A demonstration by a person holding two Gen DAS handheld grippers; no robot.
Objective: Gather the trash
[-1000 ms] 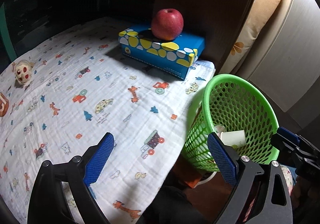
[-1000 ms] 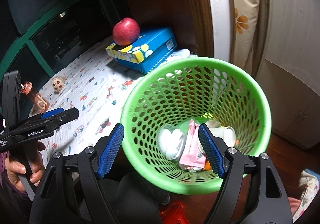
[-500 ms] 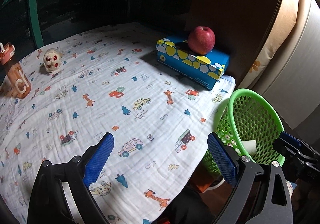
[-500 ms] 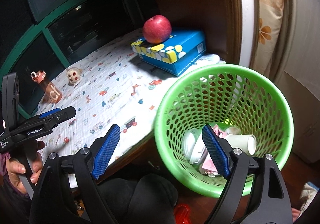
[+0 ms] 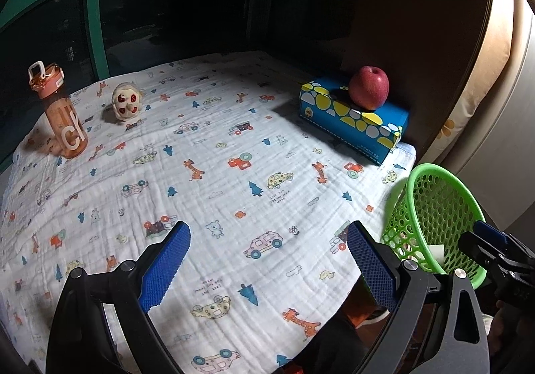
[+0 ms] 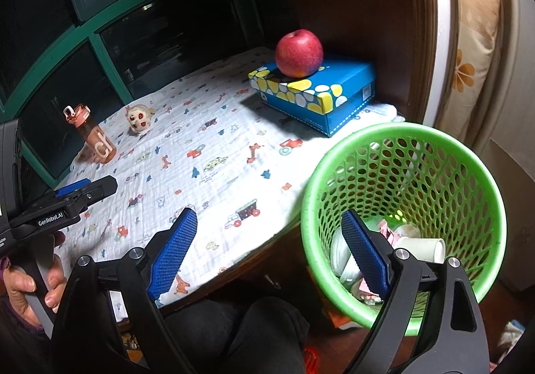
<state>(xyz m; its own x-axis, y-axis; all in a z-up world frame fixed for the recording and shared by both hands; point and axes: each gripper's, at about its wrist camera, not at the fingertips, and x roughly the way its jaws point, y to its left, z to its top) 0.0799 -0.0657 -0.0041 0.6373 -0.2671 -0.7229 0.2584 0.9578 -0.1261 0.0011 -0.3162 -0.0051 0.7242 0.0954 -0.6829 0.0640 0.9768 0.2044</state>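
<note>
Left gripper (image 5: pixel 267 260) hovers over the desk (image 5: pixel 234 180), jaws wide apart, nothing between them; blue pads face each other above the printed cloth. Right gripper (image 6: pixel 267 250) also has its jaws spread, nothing held; its right pad sits over the mouth of the green basket (image 6: pixel 468 173), left pad over the desk edge. Basket stands just off the desk's near right corner, below desk level, upright. Trash inside basket: white paper cup (image 6: pixel 423 245) lying on its side, pink wrapper (image 6: pixel 386 230) beside it, whitish crumpled item partly hidden behind the right pad, can't tell what. In left wrist view the basket (image 5: pixel 434 173) is at frame right w/ the right gripper's tip (image 5: pixel 485 240) at its rim. On desk: blue tissue box (image 5: pixel 354 119) at far right w/ red apple (image 5: pixel 369 88) resting on top; small round toy (image 5: pixel 125 101) w/ red eyes at far left; orange water bottle (image 5: pixel 62 113) upright just left of the toy. Person's left hand (image 6: pixel 26 283) wraps the left gripper's handle at right wrist view's lower left.
</note>
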